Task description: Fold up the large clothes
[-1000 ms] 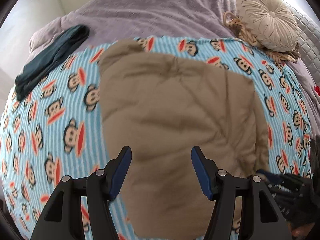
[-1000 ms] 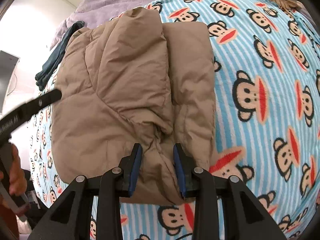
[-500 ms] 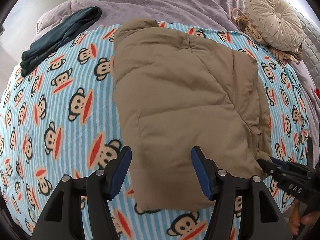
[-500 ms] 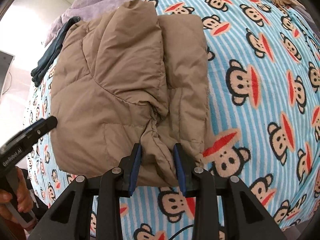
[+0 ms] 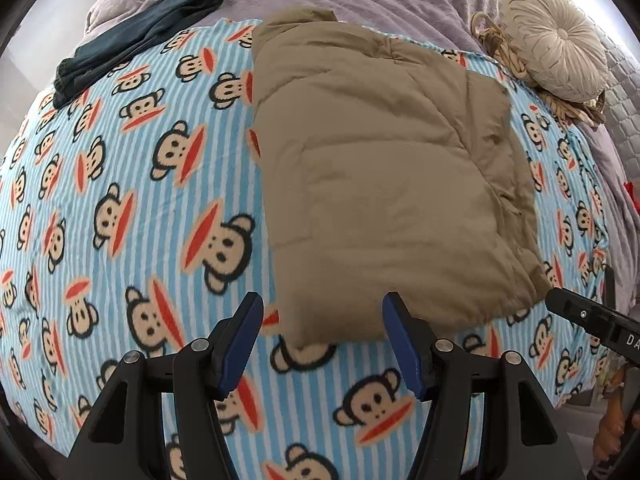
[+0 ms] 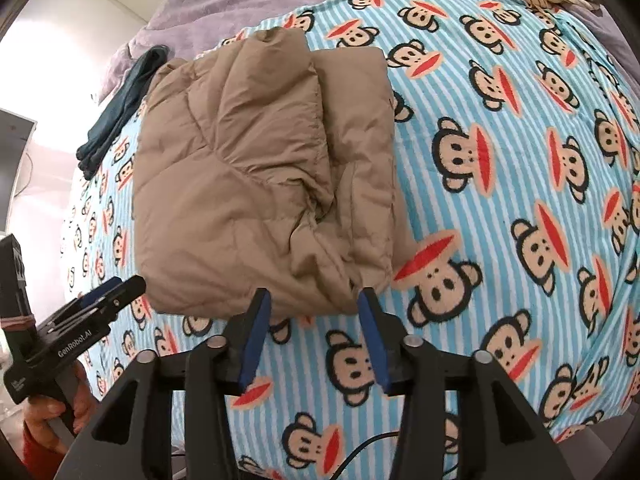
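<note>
Released since before, folded jacket (image 6: 260, 184) lies free; right hand-held gripper (image 6: 314, 336) opening, left hand-held gripper (image 5: 322, 344) wide, empty.

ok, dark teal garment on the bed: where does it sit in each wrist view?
Left wrist: the dark teal garment lies upper left, on the edge between the monkey blanket and the purple cover, left of the folded tan jacket.
Right wrist: the garment is at left, mid-height, partly hidden behind the jacket.
Shared landmark: the tan jacket.
</note>
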Motion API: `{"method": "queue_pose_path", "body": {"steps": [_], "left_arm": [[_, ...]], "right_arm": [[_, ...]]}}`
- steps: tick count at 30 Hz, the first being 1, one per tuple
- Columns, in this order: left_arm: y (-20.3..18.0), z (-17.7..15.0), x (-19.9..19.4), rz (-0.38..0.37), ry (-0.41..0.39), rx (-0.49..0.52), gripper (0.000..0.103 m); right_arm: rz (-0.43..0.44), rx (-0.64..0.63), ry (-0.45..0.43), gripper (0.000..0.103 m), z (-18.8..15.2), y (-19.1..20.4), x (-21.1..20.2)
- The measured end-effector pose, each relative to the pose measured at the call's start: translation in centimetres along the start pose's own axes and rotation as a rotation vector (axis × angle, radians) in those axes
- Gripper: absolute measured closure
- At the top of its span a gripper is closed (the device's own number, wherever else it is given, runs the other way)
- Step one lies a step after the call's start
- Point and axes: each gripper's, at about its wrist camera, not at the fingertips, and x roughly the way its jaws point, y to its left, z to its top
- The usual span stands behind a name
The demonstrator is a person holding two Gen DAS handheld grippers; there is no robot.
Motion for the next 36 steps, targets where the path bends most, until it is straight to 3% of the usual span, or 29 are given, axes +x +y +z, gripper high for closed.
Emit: {"method": "queue_pose_path", "body": {"steps": [8, 10, 11, 12, 13, 16, 24, 29, 36], "left_arm": [[0.0, -1.2, -3.3, -0.022, -0.022, -0.055, 0.040], [-0.1, -1.3, -4.2, -0.016, -0.040, -0.053, 0.039], [-0.3, -1.4, -4.7, -0.008, -0.053, -0.046, 0.031], [-0.4, -1.4, -5.2, 0.002, -0.069, -0.039, 0.007], [-0.6, -1.4, -5.8, 0.013, -0.093, -0.033, 0.000], [-0.9, -1.3, -7.6, 0.030, -0.147, -0.012, 0.000], [-0.6, -0.7, -11.3, 0.041, -0.228, -0.082, 0.000], [-0.9, -0.6, -14.0, 0.087, -0.304, -0.067, 0.000], [-1.2, -0.7, -16.4, 0.151, -0.368, -0.061, 0.000]], "right_arm": [[-0.007, 0.007, -0.016, 0.052, -1.1, 0.5, -2.0], [-0.013, 0.008, -0.024, 0.042, -1.1, 1.0, -2.5], [-0.013, 0.006, -0.033, 0.040, -1.1, 1.3, -2.9], [-0.011, 0.000, -0.044, 0.039, -0.9, 1.7, -3.3], [-0.006, -0.008, -0.052, 0.039, -0.9, 2.0, -3.7], [0.009, -0.023, -0.074, 0.026, -0.4, 2.8, -4.9], [-0.074, -0.096, -0.180, 0.016, 0.1, 5.6, -8.8], [-0.124, -0.143, -0.315, 0.014, -0.2, 7.1, -11.4], [-0.181, -0.156, -0.358, 0.014, -0.4, 8.8, -13.0]]}}
